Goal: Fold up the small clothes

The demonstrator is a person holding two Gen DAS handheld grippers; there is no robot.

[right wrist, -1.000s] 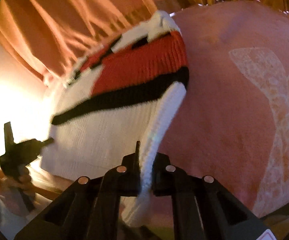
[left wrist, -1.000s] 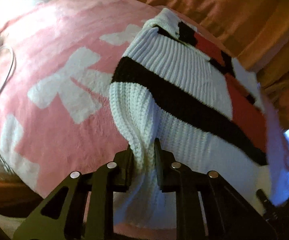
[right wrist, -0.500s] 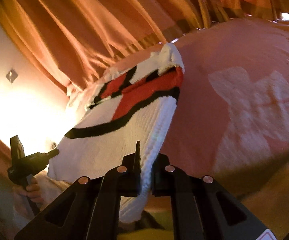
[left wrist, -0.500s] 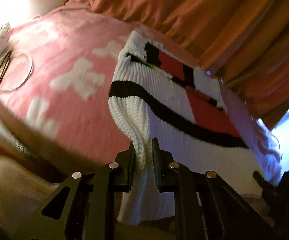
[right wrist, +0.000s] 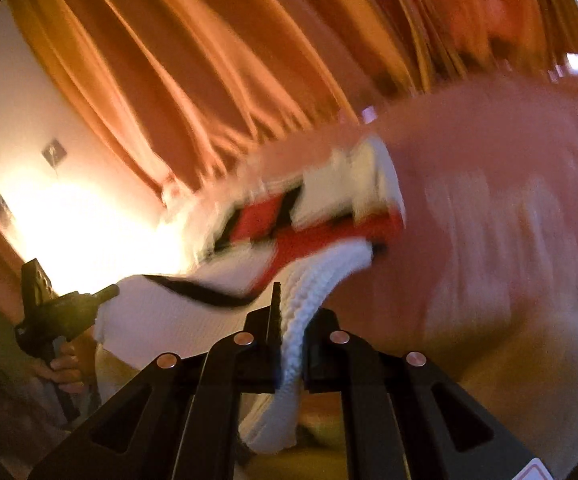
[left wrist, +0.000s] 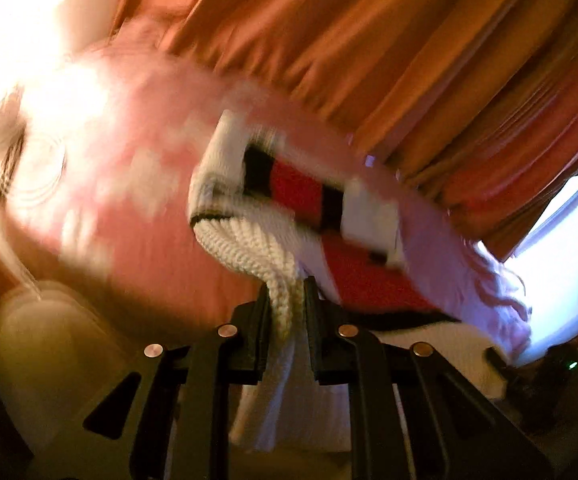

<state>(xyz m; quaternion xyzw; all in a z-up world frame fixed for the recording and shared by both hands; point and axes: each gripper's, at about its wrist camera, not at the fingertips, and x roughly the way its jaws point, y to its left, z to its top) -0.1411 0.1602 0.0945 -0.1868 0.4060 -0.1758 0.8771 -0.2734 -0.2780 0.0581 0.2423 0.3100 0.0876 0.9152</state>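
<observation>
1. The knitted sweater (left wrist: 249, 240), white with black and red blocks, hangs partly lifted over the pink blanket (left wrist: 129, 208); its far end rests on the blanket, near the orange curtain (left wrist: 369, 40).
2. The left gripper (left wrist: 287, 292) is pinched on a bunched white edge of the sweater, at the blanket's near side.
3. The right gripper (right wrist: 293, 312) is pinched on the opposite white ribbed edge; the other hand-held unit shows at the sweater's far corner in the right wrist view.
4. Handling judgement: thick, soft, limp knit; it sags between holds and likely stretches under its own weight. It is not fragile.
5. Best hold: the ribbed hem corners, both at once, to keep the edge straight when laying it over the blanket.
6. Both views are motion-blurred; fine detail is unreadable.
</observation>
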